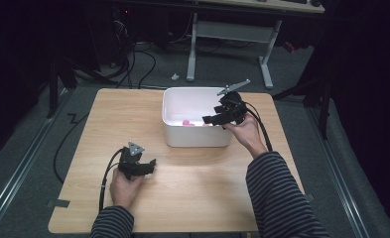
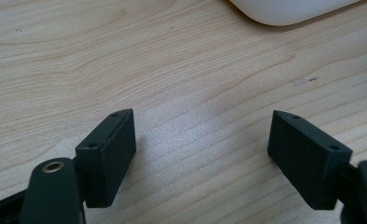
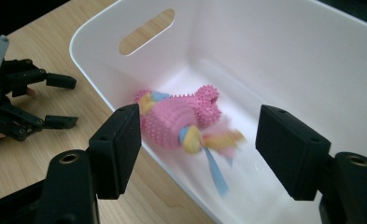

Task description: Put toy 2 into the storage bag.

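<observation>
Wooden table (image 1: 197,173), pink spiky toy (image 3: 181,119) inside white bin (image 1: 175,134).

My worktop (image 2: 125,60): pale wood, matt, fine grain. Bin (image 3: 312,70): smooth white plastic, faint sheen. Toy (image 3: 176,121): pink rubbery body, studded with small spikes, with soft cloth strips. My right gripper (image 3: 197,140): matt black plastic pads.
</observation>
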Demonstrator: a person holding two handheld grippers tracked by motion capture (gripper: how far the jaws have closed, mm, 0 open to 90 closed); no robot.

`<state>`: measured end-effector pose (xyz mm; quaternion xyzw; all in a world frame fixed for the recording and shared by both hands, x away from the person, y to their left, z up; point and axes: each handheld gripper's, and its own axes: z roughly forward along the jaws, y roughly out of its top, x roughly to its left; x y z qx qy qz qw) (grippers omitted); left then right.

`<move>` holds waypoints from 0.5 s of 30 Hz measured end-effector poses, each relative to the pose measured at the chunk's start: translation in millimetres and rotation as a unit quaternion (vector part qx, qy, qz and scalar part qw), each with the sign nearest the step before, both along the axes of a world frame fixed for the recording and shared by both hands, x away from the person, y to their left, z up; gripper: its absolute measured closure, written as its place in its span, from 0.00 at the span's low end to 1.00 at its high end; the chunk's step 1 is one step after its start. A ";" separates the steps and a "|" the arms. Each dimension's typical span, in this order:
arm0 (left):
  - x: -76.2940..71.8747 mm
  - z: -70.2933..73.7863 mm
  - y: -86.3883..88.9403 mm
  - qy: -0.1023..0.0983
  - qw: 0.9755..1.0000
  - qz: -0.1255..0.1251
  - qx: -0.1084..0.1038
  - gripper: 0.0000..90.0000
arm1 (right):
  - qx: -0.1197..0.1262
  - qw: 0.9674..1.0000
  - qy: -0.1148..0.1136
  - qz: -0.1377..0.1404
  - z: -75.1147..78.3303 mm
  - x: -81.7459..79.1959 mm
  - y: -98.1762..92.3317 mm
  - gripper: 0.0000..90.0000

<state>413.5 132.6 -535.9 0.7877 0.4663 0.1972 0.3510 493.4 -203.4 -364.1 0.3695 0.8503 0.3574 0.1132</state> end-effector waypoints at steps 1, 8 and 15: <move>0.0 0.0 0.0 0.000 1.000 0.000 0.000 0.26 | 0.005 1.000 -0.002 -0.001 1.5 -1.8 -2.3 0.36; 0.0 0.0 -0.1 0.000 1.000 0.000 0.000 0.26 | 0.018 0.999 -0.018 -0.026 8.0 -17.4 -25.3 0.37; 0.0 0.0 -0.1 0.000 1.000 0.000 0.000 0.26 | 0.037 0.998 -0.024 -0.052 11.1 -30.7 -48.7 0.39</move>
